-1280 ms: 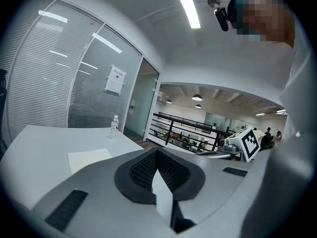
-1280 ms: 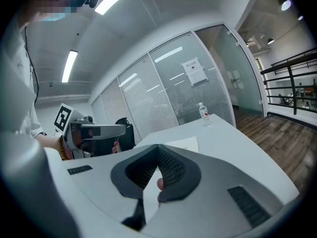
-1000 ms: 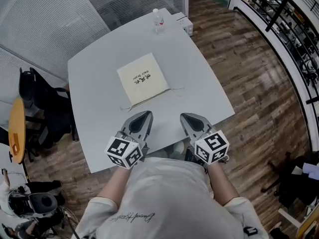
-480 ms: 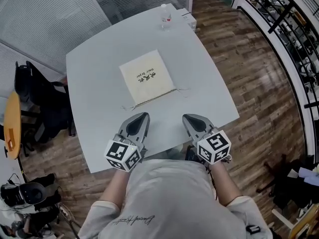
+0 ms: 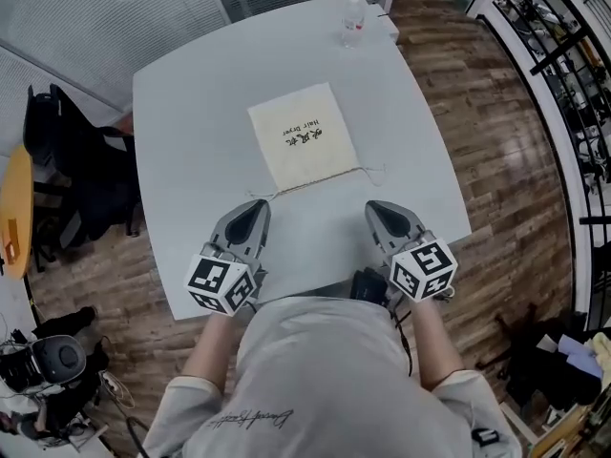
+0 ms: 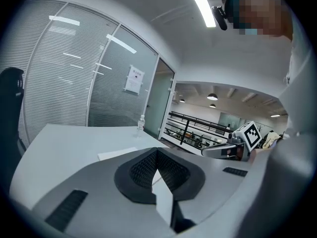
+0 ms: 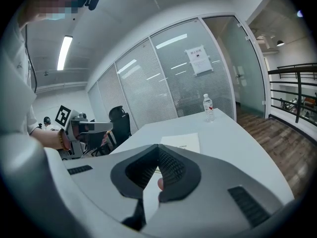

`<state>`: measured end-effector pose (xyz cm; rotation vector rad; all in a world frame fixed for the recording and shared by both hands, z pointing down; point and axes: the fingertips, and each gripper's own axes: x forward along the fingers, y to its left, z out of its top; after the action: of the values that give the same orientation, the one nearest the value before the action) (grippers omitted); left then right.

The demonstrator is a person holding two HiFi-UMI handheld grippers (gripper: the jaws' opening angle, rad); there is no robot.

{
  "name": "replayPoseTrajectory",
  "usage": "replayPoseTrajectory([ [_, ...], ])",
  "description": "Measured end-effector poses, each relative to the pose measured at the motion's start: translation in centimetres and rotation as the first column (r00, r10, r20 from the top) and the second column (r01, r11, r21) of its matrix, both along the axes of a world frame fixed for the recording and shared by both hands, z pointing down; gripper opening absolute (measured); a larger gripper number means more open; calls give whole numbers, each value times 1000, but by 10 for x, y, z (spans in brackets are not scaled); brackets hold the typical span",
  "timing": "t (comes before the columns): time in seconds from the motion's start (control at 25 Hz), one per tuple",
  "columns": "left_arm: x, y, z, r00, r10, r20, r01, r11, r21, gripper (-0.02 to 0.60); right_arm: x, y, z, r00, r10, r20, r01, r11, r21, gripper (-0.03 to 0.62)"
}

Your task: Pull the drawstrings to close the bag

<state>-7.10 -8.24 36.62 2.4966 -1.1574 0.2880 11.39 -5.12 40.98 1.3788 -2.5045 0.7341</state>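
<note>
Grey bench (image 5: 181, 103) carries the bag (image 5: 304, 146) at frame centre, drawstrings (image 5: 315, 185) along its lower edge. Left gripper (image 5: 255, 205) and right gripper (image 5: 376, 208) hover below, jaws pressed together, empty. I would open them, then pinch each string end.

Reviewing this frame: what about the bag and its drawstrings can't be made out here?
- Print on the bag: too small to read in the head view.
- The drawstrings: thin and faint in the head view; ends unclear.
- Near edge of the bag: covered by the left gripper in its own view.
- Label on the bottle: too small.
</note>
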Motion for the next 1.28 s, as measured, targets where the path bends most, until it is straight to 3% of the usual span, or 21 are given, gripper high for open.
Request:
replayPoseTrajectory([
  [0.24,-23,-18,11,1000,-13,-10,13,999,-43,9,4,-22,6,1000,12,-23,-13,1000,-21,20],
  [0.64,-22,-17,63,992,73,101,-60,990,-126,9,20,-33,47,994,3,-113,-14,995,-103,20],
  [0.84,-22,-15,91,982,129,137,-101,976,-194,9,19,-36,67,990,-29,-140,9,990,-142,20],
  [1.0,-23,-16,117,961,190,200,-142,962,-235,10,18,-37,82,982,-67,-174,38,985,-165,21],
  [1.28,-19,-18,165,898,322,301,-233,926,-298,32,21,-48,115,967,-124,-224,74,973,-221,23],
])
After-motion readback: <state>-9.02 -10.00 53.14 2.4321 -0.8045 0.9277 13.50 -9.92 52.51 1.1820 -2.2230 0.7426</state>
